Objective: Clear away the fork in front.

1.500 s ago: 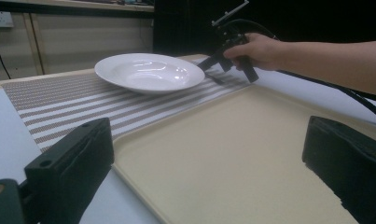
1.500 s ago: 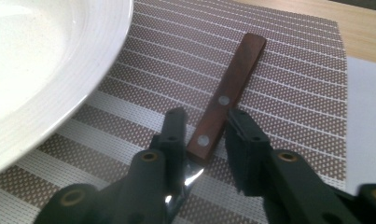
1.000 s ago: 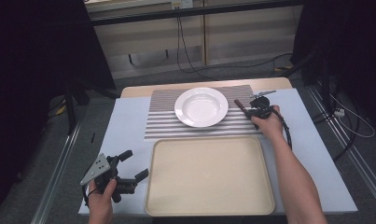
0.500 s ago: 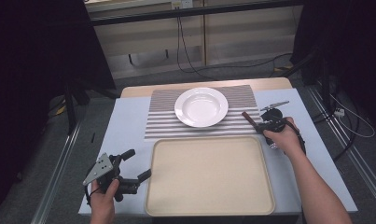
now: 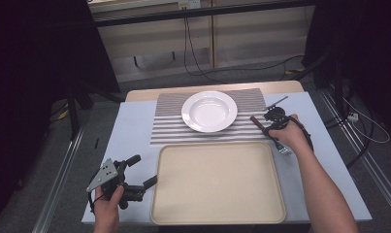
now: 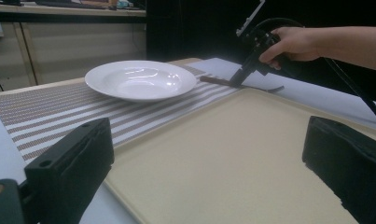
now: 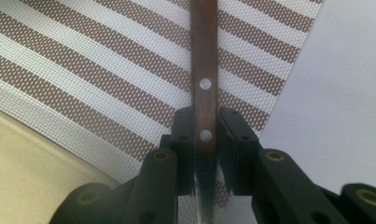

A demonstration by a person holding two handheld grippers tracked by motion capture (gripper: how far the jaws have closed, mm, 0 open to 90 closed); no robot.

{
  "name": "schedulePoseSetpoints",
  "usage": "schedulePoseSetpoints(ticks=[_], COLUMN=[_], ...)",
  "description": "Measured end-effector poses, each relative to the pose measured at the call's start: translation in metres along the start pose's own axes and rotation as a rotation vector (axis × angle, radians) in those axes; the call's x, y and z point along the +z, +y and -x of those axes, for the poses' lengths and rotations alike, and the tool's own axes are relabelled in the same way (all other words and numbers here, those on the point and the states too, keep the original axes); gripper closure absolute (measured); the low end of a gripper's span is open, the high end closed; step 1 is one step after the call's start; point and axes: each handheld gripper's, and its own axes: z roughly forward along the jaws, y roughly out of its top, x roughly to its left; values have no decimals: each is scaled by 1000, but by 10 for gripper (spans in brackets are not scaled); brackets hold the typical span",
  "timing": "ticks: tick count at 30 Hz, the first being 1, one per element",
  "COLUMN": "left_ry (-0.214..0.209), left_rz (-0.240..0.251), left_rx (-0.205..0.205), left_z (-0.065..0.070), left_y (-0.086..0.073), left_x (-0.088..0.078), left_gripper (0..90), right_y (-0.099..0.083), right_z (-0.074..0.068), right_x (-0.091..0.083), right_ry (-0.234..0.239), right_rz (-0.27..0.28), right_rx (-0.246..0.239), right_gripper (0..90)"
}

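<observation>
Holding: right tool [image 7: 205,140] pinches the fork [image 7: 204,88] by its brown handle, near the table's right edge.
Left tool [image 5: 140,171]: jaws spread, near the front left corner, beside the tray [image 5: 217,184].

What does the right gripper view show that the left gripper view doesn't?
Right gripper view: a close-up of the right gripper shut on the fork at its brown handle, with two rivets. Left gripper view: the plate, the hand, the fork's metal end and the open left gripper. Both: fork, striped mat, tray.
</observation>
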Motion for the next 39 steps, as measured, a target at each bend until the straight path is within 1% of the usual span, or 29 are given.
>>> schedulePoseSetpoints(ticks=[1,2,3,5,6,7,10,11,13,14,17,19,21,23,25,27,28,29,33,35,36,37,38,39], left_ry=[-1,0,-1,-1,-1,-3,-2,-2,0,4,7,6,5,6,4,6,3,6,3,2,3,5,6,8], left_rz=[0,-1,-2,-2,-4,-5,-6,-7,-8,-8,-8,-8,-9,-9,-12,-11,-11,-12,-16,-17,-17,-19,-17,-16], left_rx=[0,1,0,0,2,-1,7,5,5,6,10,7,6,7,9,10,11,11,11,9,11,15,13,14], left_z=[0,0,0,1,1,1,2,2,2,2,1,1,2,2,2,2,2,2,2,2,2,2,2,2], left_y=[0,0,0,0,0,-1,0,0,0,0,0,0,0,0,0,0,0,0,0,-1,0,0,0,0], left_x=[0,0,0,0,0,1,1,1,1,1,0,0,1,1,1,1,1,1,2,2,2,1,1,1], left_gripper=[23,23,24,23,23,23,24,24,23,23,23,24,23,23,24,24,24,24,24,24,24,24,24,24], right_y=[1,1,-1,-1,-1,0,2,3,5,5,9,10,13,17,18,17,18,17,16,15,15,15,17,17], right_z=[1,2,5,5,4,2,0,0,1,1,0,-1,-4,-10,-10,-7,-7,-5,-4,-1,0,0,-3,-3], right_x=[0,0,0,0,0,0,1,1,1,1,2,2,3,4,4,4,4,4,4,4,5,4,5,5], right_ry=[9,19,32,36,32,12,1,2,6,6,-2,-6,-27,-62,-64,-49,-46,-33,-27,-5,0,2,-18,-18], right_rz=[-10,-8,0,3,2,-6,-18,-21,-34,-34,-70,-75,-95,-127,-131,-124,-130,-121,-117,-107,-109,-110,-123,-123], right_rx=[5,1,28,22,24,7,1,-1,15,15,11,8,-15,-43,-51,-32,-35,-32,-32,-12,-12,-5,-22,-22], right_gripper=[766,766,765,765,765,764,764,764,763,763,763,763,763,764,763,763,763,763,764,766,766,767,768,768])
